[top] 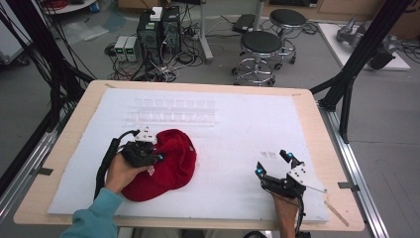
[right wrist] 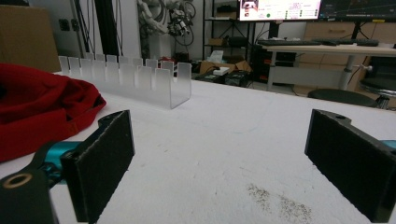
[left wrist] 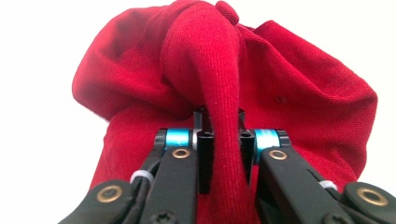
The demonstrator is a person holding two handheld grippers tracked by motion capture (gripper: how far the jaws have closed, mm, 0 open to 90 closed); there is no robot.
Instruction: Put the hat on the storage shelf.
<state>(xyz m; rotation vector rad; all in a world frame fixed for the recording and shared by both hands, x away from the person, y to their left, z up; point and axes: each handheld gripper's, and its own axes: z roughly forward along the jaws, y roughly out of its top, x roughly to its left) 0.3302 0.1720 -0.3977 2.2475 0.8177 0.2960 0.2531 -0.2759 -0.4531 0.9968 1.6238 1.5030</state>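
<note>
A red cap lies on the white sheet at the left front of the table. My left gripper rests on its near left side, held by a hand in a teal sleeve. In the left gripper view, the left gripper is shut on a raised fold of the red cap, and the cloth is pinched between the jaws. My right gripper sits low at the right front, open, with bare sheet between its pads. The right gripper view shows the right gripper open and the red cap at the left.
A clear slotted rack stands across the back of the sheet, also seen as the clear rack in the right gripper view. Dark specks mark the sheet by the right gripper. Stools and cables stand on the floor beyond the table.
</note>
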